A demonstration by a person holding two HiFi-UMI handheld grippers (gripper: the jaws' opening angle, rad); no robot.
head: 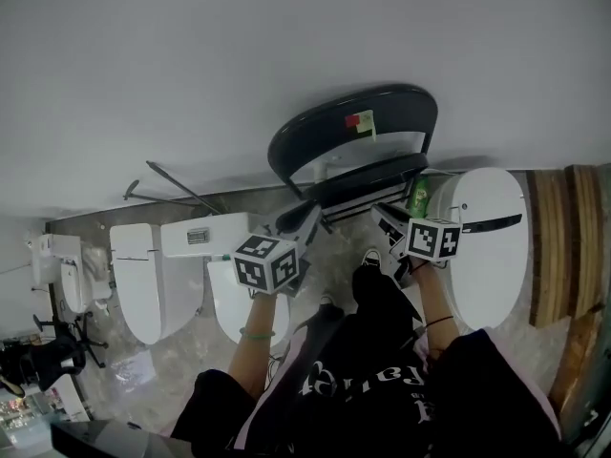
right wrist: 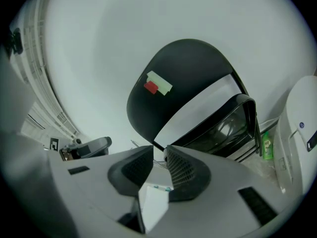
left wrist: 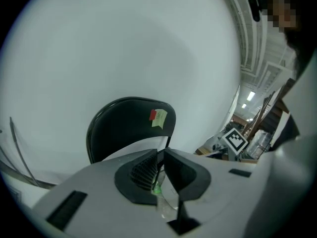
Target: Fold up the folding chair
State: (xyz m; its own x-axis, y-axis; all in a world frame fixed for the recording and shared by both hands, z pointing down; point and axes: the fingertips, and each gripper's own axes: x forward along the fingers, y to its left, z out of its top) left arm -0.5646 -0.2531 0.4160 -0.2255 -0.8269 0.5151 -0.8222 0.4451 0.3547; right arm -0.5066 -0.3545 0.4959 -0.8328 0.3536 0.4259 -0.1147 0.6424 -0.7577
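A black folding chair [head: 353, 132] stands against the white wall, with a red and pale sticker on its backrest [left wrist: 129, 128]. In the right gripper view its glossy seat [right wrist: 223, 128] tips up steeply below the backrest [right wrist: 188, 78]. Both grippers hang in the air in front of the chair and above it, pointing down at it. My left gripper [head: 307, 216] [left wrist: 161, 155] has its jaws almost together, with only a sliver of gap and nothing pressed between the pads. My right gripper [head: 380, 215] [right wrist: 158, 152] also shows a slim gap, with only the wall behind it.
White toilet units [head: 134, 275] sit on the floor at the left and a large white one [head: 487, 246] at the right of the chair. A green bottle [head: 418, 197] stands by the chair's right leg. Wooden boards [head: 554, 237] lie far right, metal rods [head: 172, 194] left.
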